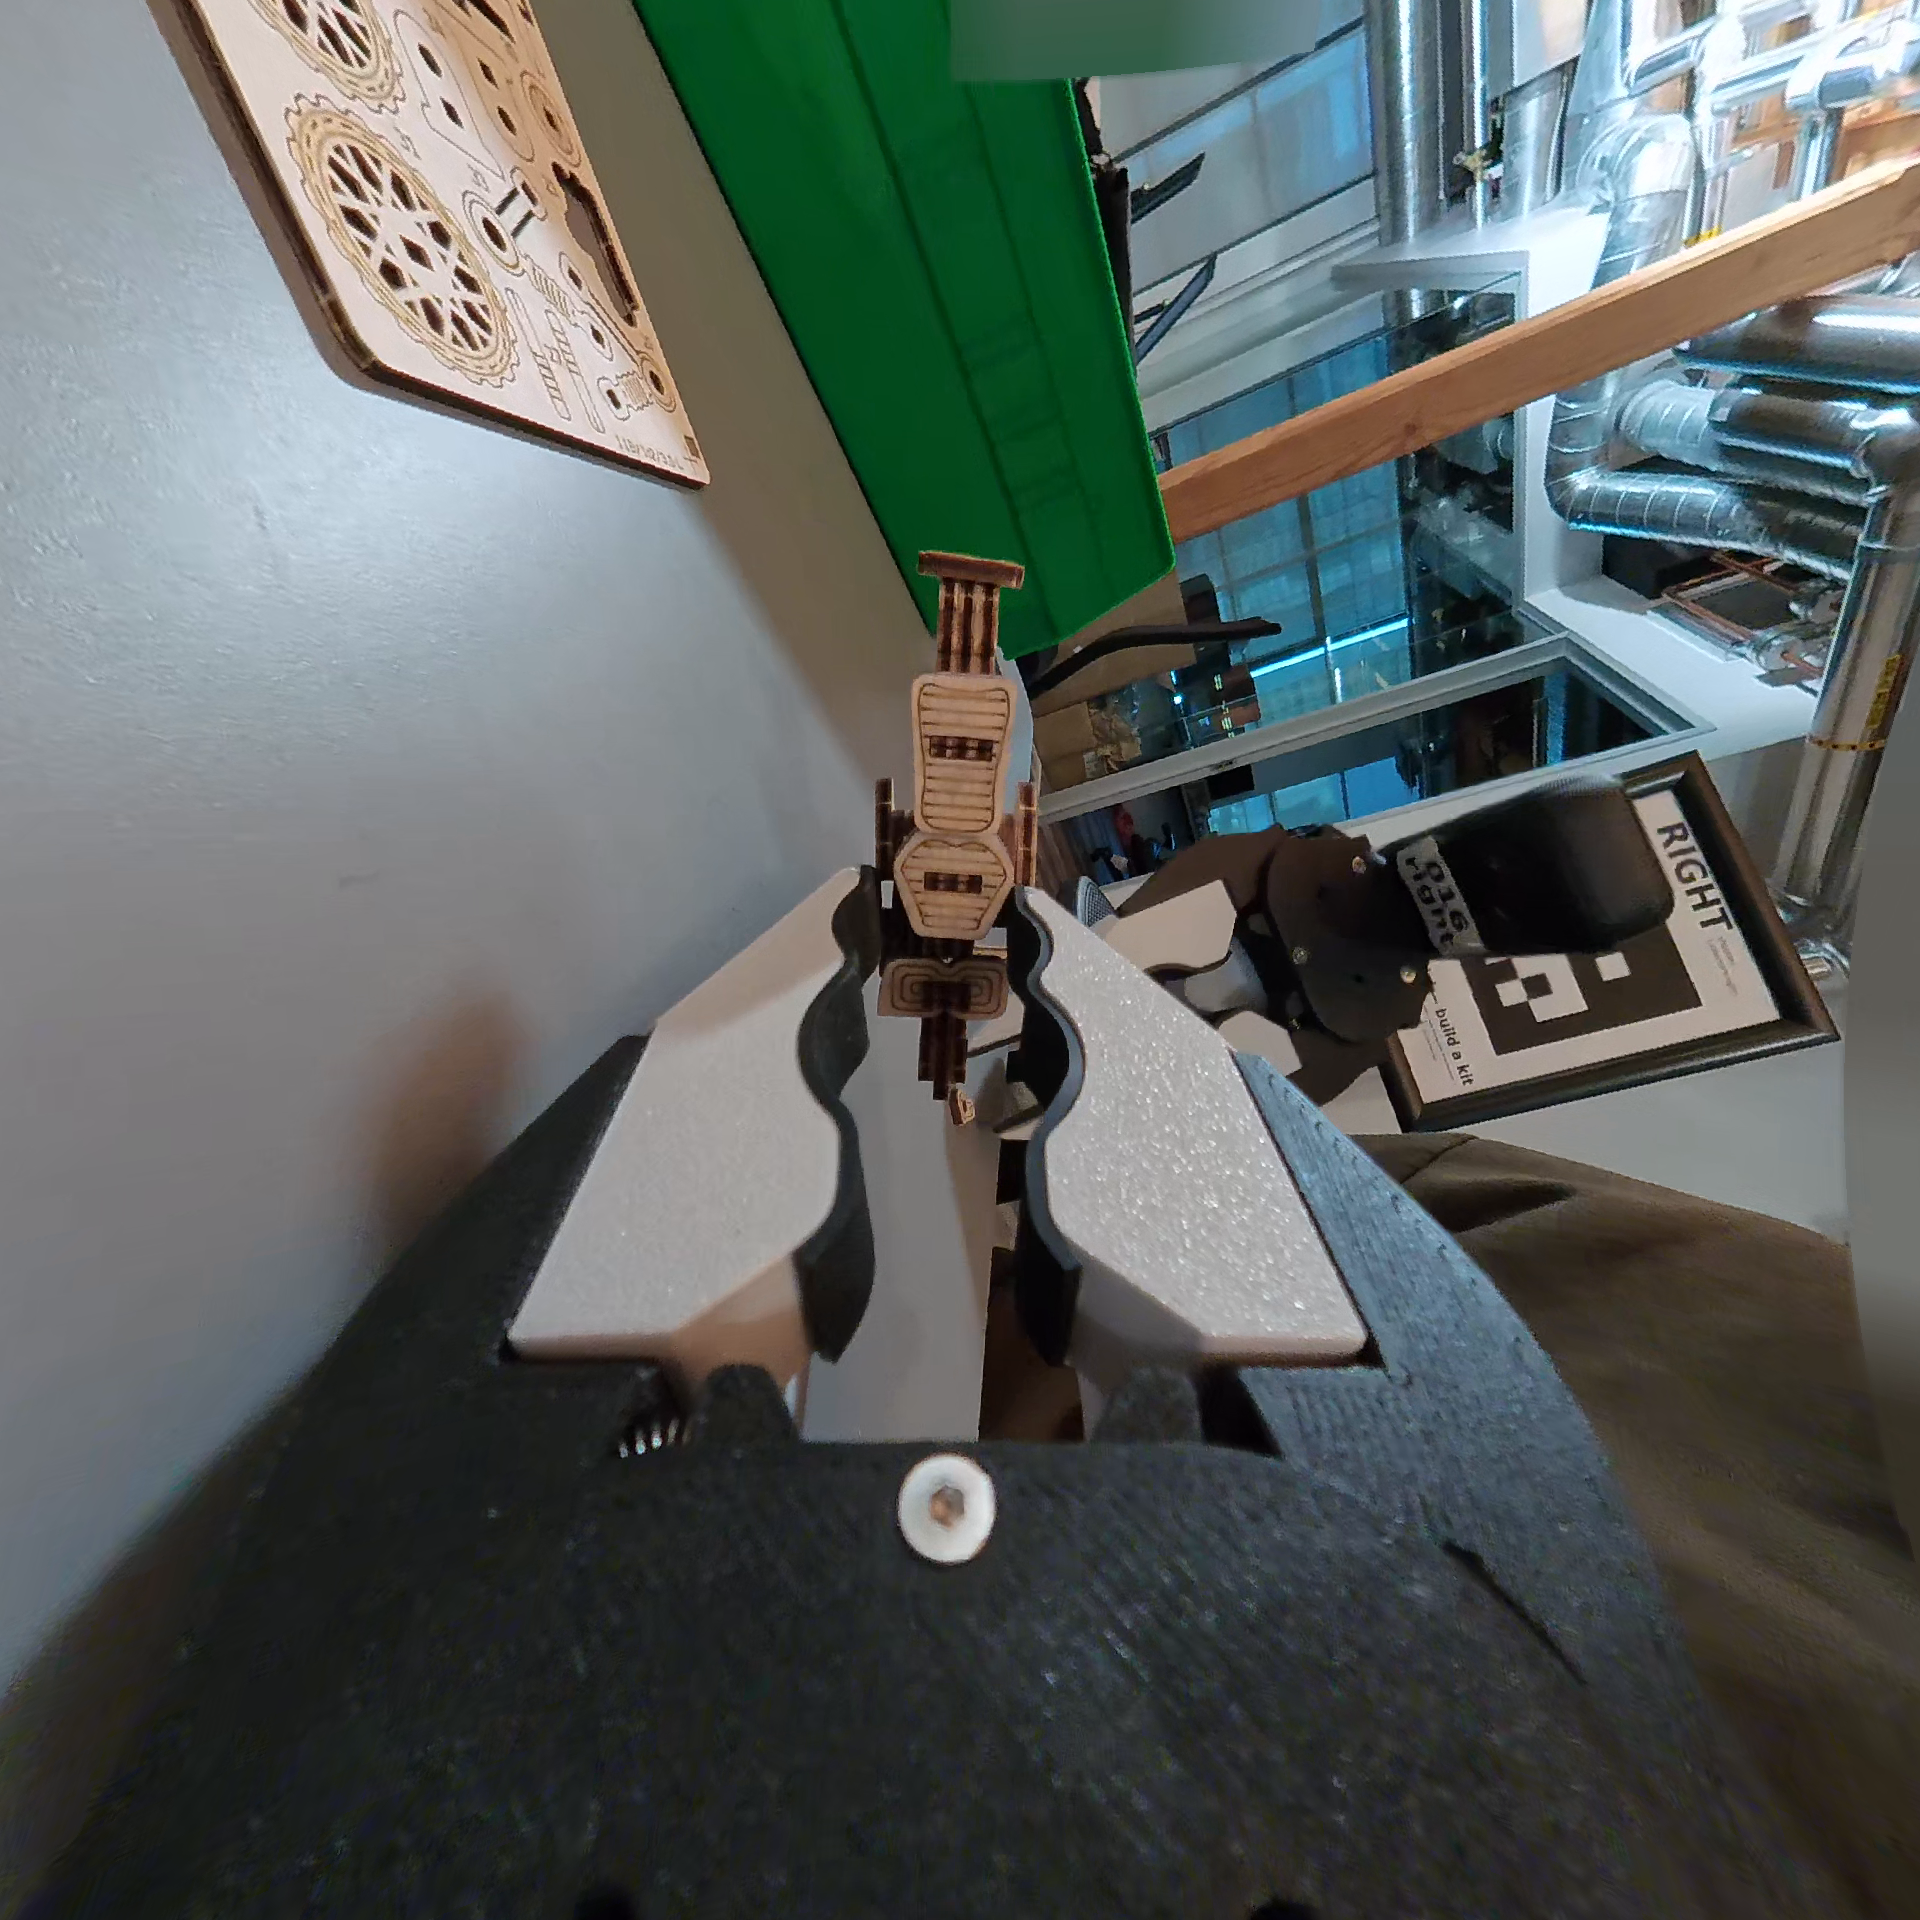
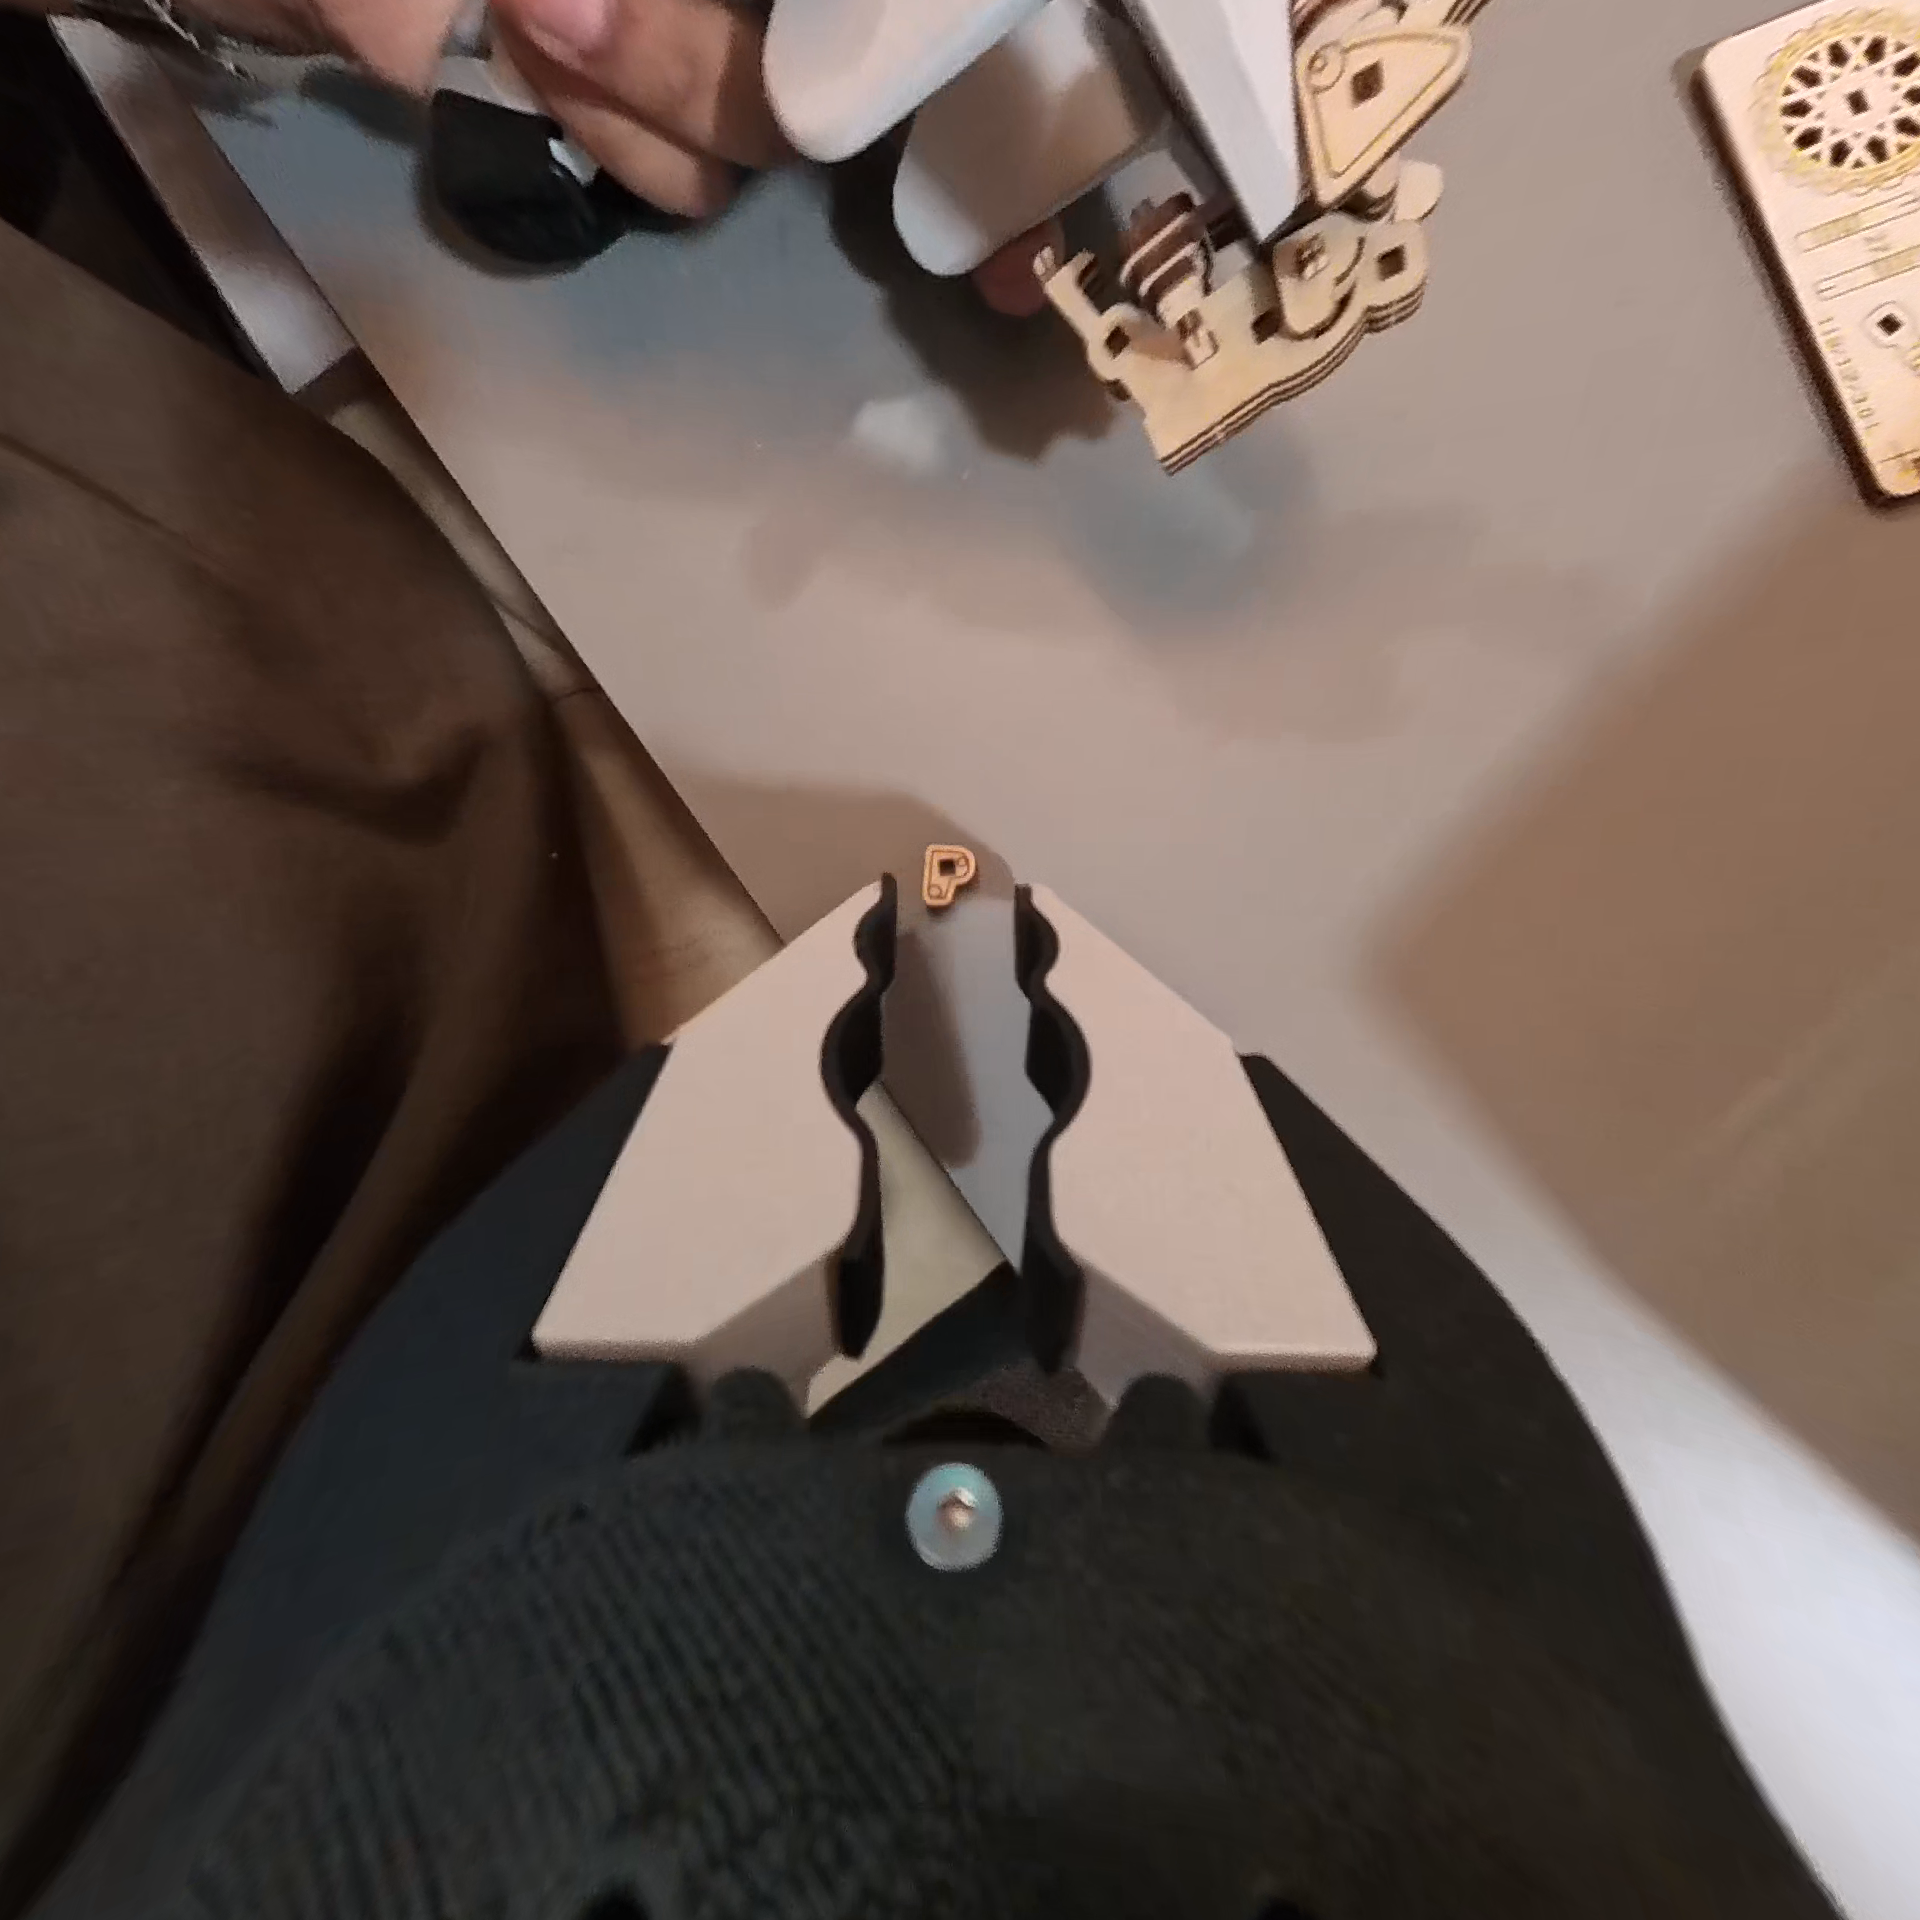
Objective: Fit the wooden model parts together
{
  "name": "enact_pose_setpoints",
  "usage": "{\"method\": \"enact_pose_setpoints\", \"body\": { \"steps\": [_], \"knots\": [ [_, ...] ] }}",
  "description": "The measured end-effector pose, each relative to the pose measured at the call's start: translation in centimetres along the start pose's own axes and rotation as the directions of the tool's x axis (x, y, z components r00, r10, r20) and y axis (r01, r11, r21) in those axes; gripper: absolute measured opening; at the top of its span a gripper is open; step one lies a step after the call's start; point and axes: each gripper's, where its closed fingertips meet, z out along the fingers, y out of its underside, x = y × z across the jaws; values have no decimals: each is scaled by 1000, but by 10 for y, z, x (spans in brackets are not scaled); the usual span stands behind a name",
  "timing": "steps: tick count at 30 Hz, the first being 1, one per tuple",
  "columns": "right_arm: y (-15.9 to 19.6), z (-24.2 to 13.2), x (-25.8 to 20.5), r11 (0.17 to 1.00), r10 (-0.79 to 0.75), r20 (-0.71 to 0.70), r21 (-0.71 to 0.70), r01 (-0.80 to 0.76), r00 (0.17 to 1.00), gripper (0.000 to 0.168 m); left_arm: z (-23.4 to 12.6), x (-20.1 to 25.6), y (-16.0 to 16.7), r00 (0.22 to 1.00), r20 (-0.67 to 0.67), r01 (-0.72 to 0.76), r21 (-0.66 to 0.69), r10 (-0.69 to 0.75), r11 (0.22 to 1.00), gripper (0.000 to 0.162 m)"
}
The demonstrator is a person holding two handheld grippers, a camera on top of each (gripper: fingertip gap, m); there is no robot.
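My left gripper (image 1: 943, 894) is shut on a partly built wooden model (image 1: 961, 790), which stands up between its fingertips above the grey table (image 1: 312, 831). In the right wrist view the same model (image 2: 1278, 312) hangs at the top, clamped by the left gripper's fingers (image 2: 1216, 114), with a person's hand (image 2: 623, 114) behind. My right gripper (image 2: 954, 894) is open and empty, low over the table. A tiny wooden piece (image 2: 948, 878) lies on the table between and just beyond its fingertips, touching neither. This piece also shows in the left wrist view (image 1: 961, 1107).
A laser-cut wooden parts sheet (image 1: 436, 208) lies on the table; it also shows at the top right of the right wrist view (image 2: 1818, 239). A green bin (image 1: 987, 312) stands at the far edge. A framed sign (image 1: 1610, 966) leans nearby. A person's brown garment (image 2: 208, 831) borders the table edge. The tips of one gripper are about 11 cm away from the tips of the other.
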Motion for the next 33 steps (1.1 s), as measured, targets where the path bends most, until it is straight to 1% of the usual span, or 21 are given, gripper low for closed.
{"method": "enact_pose_setpoints", "body": {
  "steps": [2,3,4,9,12,14,15,17,19,20,23,27,29,30,32,33],
  "knots": [
    [2,3,0,999,-32,-25,-22,31,999,20,0,0,-1,1000,-6,8,3,-8,1000,22],
    [2,4,0,998,-49,-41,-26,48,998,15,-1,0,-1,1000,-10,14,5,-14,1000,22],
    [2,5,1,997,-65,-60,-32,63,996,4,-1,0,-2,1000,-14,20,8,-20,1000,22],
    [-4,8,8,992,-123,-149,-30,120,981,2,-3,1,-5,997,-40,63,21,-62,998,22],
    [-15,5,16,988,-146,-203,20,153,968,0,-3,1,-6,995,-53,82,17,-81,996,22],
    [-26,0,19,988,-112,-198,85,131,974,0,-2,1,-4,995,-55,84,8,-84,996,22],
    [-29,0,19,988,-84,-166,110,103,983,0,-2,1,-4,995,-55,82,4,-82,997,22],
    [-32,0,19,990,-40,-113,133,55,993,0,-2,1,-3,995,-57,80,0,-80,997,22],
    [-31,-3,25,989,-32,-127,137,49,991,0,-2,2,-3,995,-62,83,2,-83,997,23],
    [-30,-5,29,989,-31,-142,137,51,989,0,-3,2,-6,994,-66,84,17,-83,996,23],
    [-30,-7,32,987,-16,-144,154,38,989,0,-17,2,-23,990,-96,117,119,-106,986,22],
    [-31,-4,40,988,-44,-190,140,71,981,0,-60,-6,-61,982,-114,179,281,-153,943,21],
    [-33,0,46,986,-77,-220,130,108,972,1,-76,-9,-74,988,-88,149,344,-127,927,22],
    [-36,3,49,983,-94,-225,136,126,970,2,-78,-12,-77,993,-59,120,353,-106,928,22],
    [-50,9,51,967,-95,-193,216,137,977,6,-76,-17,-75,998,-4,61,345,-63,937,21],
    [-58,13,50,958,-72,-141,267,108,987,9,-72,-20,-72,999,18,34,328,-42,944,22]
  ]
}}
